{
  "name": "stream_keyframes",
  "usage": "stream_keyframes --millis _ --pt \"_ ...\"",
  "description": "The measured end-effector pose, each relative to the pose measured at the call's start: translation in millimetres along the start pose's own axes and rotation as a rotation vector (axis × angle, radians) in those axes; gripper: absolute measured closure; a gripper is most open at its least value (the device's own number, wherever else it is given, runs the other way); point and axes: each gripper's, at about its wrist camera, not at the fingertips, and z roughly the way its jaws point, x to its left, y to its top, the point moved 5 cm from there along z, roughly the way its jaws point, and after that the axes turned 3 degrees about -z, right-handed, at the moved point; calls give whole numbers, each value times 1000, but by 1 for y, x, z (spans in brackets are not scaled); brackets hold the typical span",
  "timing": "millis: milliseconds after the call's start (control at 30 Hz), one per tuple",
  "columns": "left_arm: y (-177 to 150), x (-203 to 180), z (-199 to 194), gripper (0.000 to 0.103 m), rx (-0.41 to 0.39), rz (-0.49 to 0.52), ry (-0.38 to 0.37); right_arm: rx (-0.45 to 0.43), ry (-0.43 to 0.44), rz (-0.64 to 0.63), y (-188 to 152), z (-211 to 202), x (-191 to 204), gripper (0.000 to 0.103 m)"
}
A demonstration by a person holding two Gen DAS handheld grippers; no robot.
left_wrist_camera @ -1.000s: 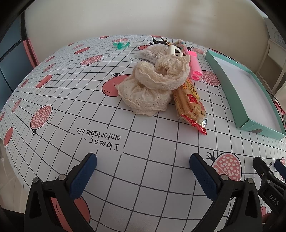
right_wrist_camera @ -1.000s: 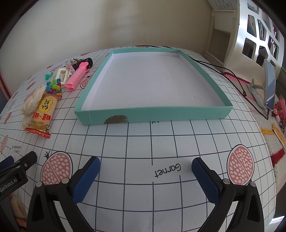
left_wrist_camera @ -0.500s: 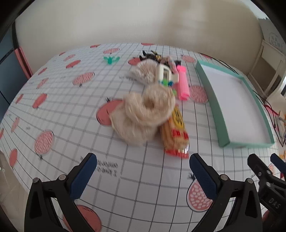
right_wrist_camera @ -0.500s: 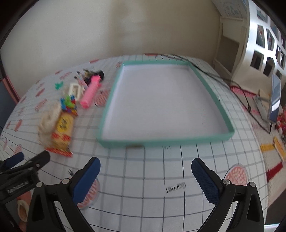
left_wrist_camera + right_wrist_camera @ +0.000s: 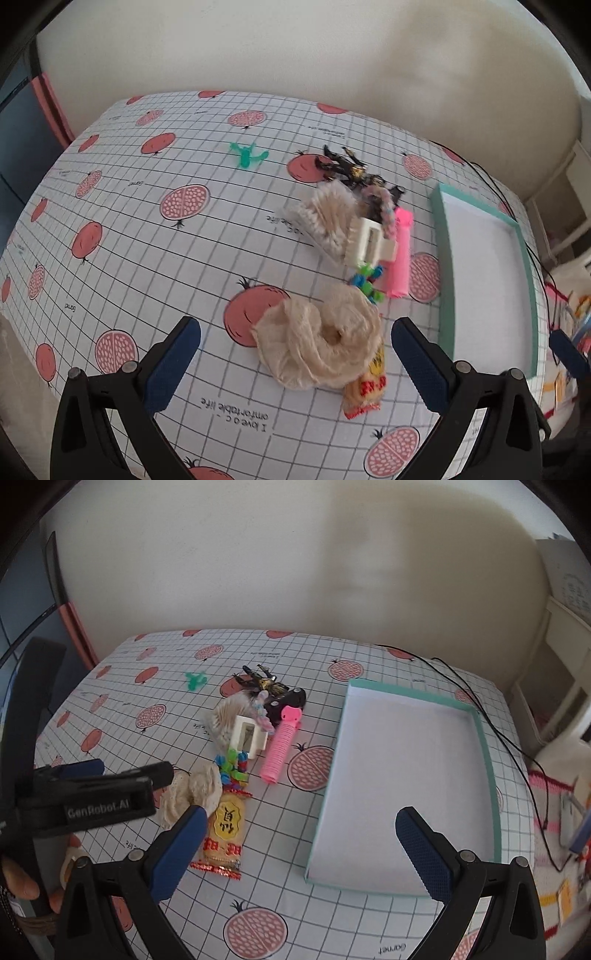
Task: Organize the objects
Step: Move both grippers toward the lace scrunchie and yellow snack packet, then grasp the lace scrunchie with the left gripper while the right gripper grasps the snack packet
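A pile lies on the pomegranate-print cloth: a cream lace scrunchie [image 5: 321, 347], a yellow snack packet [image 5: 365, 387], coloured beads [image 5: 367, 280], a pink hair roller [image 5: 400, 254], a white plastic box [image 5: 369, 243], a bag of cotton swabs [image 5: 325, 218] and black hair clips [image 5: 343, 166]. A green toy [image 5: 247, 153] sits apart, farther back. My left gripper [image 5: 295, 362] hovers open above the scrunchie. The teal tray [image 5: 328, 786] has nothing in it. My right gripper [image 5: 303, 849] hangs open over the tray's near left corner, beside the snack packet [image 5: 225, 827].
A black cable [image 5: 480, 701] runs along the tray's far right side. The left gripper [image 5: 122, 770] and the hand holding it [image 5: 22, 882] fill the lower left of the right wrist view. White shelving [image 5: 561, 657] stands right of the table.
Both grippers have risen and drawn back from the table, so the pile and tray look smaller and farther off. Both stay open. No object has moved.
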Motion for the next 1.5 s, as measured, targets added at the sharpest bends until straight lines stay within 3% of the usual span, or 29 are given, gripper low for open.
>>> stream_keyframes --millis 233,433,900,1100,1433,1500 --pt "14 13 28 0 53 -49 32 75 64 -14 6 32 8 0" --pt "21 8 41 0 61 -17 37 112 122 -46 5 53 19 1" --pt "-6 8 64 0 153 -21 21 273 195 -46 -41 101 42 8" --pt "-14 11 71 1 184 -43 28 287 205 -31 -47 109 48 12" --pt "-24 6 77 22 238 -52 11 300 165 -69 -49 110 54 32" --pt "-26 5 79 37 253 -53 -5 297 160 -65 -49 108 50 42"
